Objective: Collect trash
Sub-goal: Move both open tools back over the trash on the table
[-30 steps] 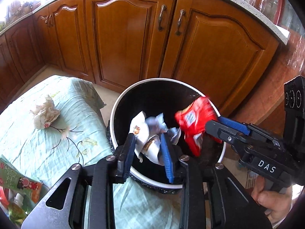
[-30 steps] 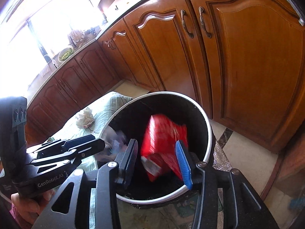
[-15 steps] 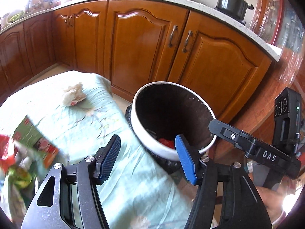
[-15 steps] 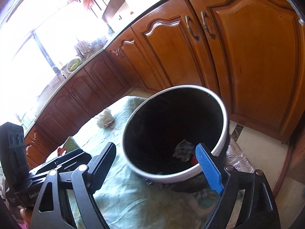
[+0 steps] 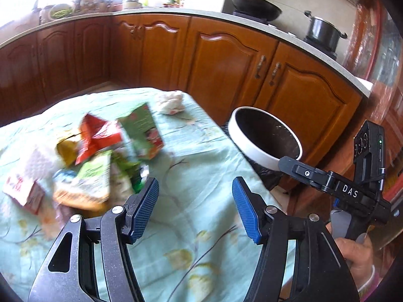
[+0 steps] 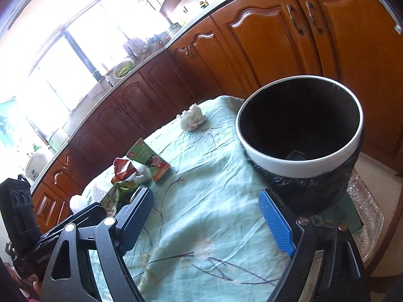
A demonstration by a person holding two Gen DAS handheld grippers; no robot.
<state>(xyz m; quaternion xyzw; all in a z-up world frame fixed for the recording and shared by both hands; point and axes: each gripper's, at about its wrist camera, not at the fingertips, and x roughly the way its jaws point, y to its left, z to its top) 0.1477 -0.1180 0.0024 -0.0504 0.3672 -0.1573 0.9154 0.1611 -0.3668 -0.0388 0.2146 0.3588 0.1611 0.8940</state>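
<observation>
A pile of wrappers point(image 5: 100, 156) lies on the pale green cloth, with a green carton point(image 5: 142, 130) and a red packet point(image 5: 97, 136) on top; the pile also shows in the right wrist view point(image 6: 136, 171). A crumpled white paper ball point(image 5: 171, 103) point(image 6: 192, 119) lies farther back. The white-rimmed black trash bin point(image 5: 264, 136) point(image 6: 299, 130) stands off the table's right edge. My left gripper point(image 5: 195, 211) is open and empty above the cloth, right of the pile. My right gripper point(image 6: 205, 220) is open and empty, near the bin.
The cloth-covered table point(image 5: 201, 239) ends just before the bin. Brown wooden cabinets point(image 5: 226, 63) run behind, with a wok point(image 5: 254, 7) and a pot point(image 5: 322, 30) on the counter. The right gripper body point(image 5: 340, 188) sits at the right of the left view.
Both grippers let their trash fall into the bin, opened, and pulled back from it toward the table. The wrapper pile has come into the left view.
</observation>
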